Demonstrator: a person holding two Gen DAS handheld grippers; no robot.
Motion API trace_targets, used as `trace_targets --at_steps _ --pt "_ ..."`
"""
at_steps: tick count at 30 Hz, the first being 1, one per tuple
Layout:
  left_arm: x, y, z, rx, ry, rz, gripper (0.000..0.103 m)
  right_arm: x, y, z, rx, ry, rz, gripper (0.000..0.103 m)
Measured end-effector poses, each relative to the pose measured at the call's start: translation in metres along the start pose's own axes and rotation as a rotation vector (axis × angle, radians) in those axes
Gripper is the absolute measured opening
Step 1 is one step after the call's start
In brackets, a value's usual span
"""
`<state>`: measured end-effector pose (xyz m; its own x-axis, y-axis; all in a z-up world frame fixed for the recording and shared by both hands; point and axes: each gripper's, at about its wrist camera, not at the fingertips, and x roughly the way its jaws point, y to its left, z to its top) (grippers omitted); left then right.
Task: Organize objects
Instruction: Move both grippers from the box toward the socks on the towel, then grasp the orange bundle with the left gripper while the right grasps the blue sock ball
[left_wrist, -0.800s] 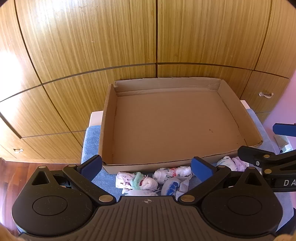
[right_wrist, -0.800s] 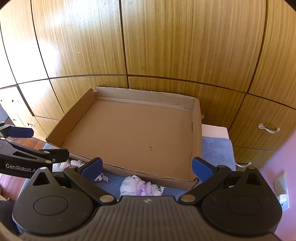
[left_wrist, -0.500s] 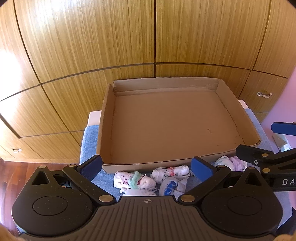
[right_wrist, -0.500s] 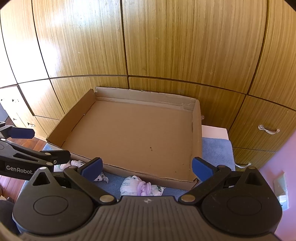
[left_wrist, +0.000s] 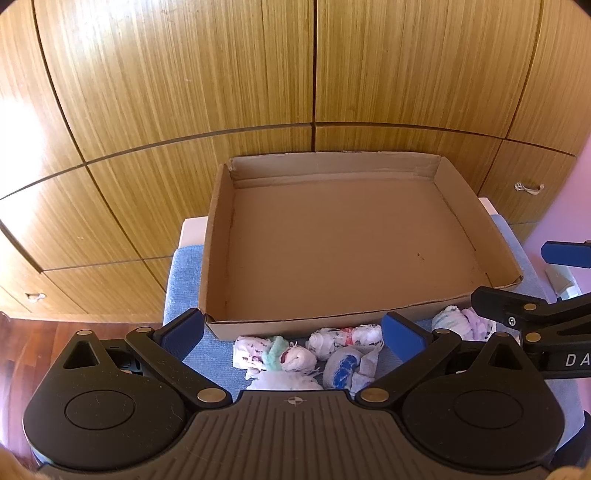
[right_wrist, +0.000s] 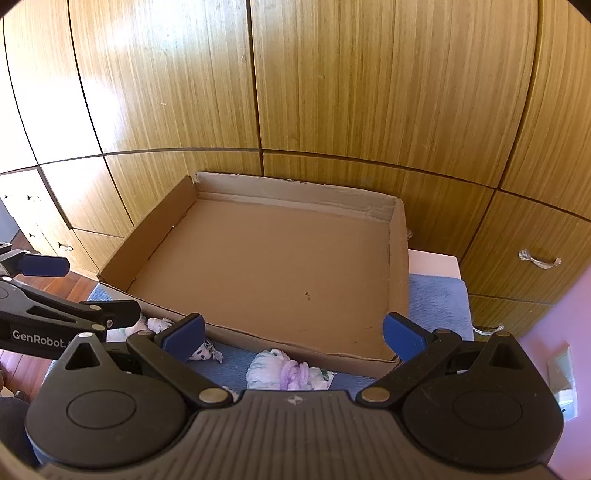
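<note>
Small rolled sock bundles (left_wrist: 295, 356) on blue cloth (left_wrist: 184, 273) just before empty cardboard box (left_wrist: 343, 243), likely light, soft, squashy, best pinched across the middle; left gripper (left_wrist: 291, 334) and right gripper (right_wrist: 293, 334) both spread wide, holding nothing.

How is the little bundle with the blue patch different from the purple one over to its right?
The blue-patch bundle is white with a bold blue mark; the purple bundle is pale lilac and striped white. The blue-patch bundle lies among several other bundles, between the left gripper's fingers; the purple bundle lies apart, under the right gripper. Both are small rolled cloths on the blue mat, outside the box.
</note>
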<state>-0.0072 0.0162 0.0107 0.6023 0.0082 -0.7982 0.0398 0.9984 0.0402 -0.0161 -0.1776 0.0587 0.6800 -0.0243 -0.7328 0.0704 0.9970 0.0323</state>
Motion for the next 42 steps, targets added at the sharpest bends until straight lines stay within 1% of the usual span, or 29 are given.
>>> trace_targets --at_steps 15,19,22,23,25,27,28,29,31,33,35,38,42 --pt "-0.004 0.003 -0.005 -0.003 0.004 -0.005 0.103 -0.009 0.001 0.000 -0.015 -0.012 0.011 0.103" --pt "-0.011 0.008 -0.012 -0.005 0.003 -0.011 0.103 -0.015 0.001 -0.003 -0.017 -0.018 0.018 0.103" --pt "-0.026 0.016 -0.026 0.000 -0.021 -0.012 0.103 -0.033 -0.001 -0.015 -0.037 -0.071 0.042 0.103" --pt "-0.033 0.020 -0.035 0.001 -0.039 -0.015 0.103 -0.042 -0.003 -0.023 -0.056 -0.107 0.053 0.103" --pt "-0.049 0.030 -0.056 -0.005 -0.078 -0.014 0.103 -0.064 -0.008 -0.049 -0.100 -0.217 0.064 0.103" --pt "-0.066 0.039 -0.085 -0.003 -0.116 -0.015 0.103 -0.088 -0.015 -0.087 -0.168 -0.336 0.075 0.103" --pt "-0.073 0.042 -0.100 -0.005 -0.132 -0.015 0.103 -0.097 -0.018 -0.108 -0.207 -0.380 0.068 0.103" --pt "-0.077 0.045 -0.113 -0.009 -0.141 -0.017 0.103 -0.101 -0.021 -0.126 -0.241 -0.386 0.053 0.103" --pt "-0.082 0.047 -0.142 -0.007 -0.141 -0.039 0.103 -0.100 -0.026 -0.155 -0.285 -0.338 0.045 0.103" --pt "-0.083 0.044 -0.165 0.006 -0.128 -0.063 0.103 -0.100 -0.032 -0.178 -0.286 -0.311 0.090 0.103" --pt "-0.080 0.038 -0.179 0.025 -0.098 -0.080 0.103 -0.100 -0.036 -0.187 -0.257 -0.309 0.119 0.103" --pt "-0.071 0.029 -0.185 0.057 -0.085 -0.060 0.103 -0.093 -0.036 -0.193 -0.228 -0.294 0.162 0.103" --pt "-0.053 0.030 -0.183 0.084 -0.047 -0.011 0.103 -0.084 -0.022 -0.207 -0.285 -0.265 0.146 0.102"
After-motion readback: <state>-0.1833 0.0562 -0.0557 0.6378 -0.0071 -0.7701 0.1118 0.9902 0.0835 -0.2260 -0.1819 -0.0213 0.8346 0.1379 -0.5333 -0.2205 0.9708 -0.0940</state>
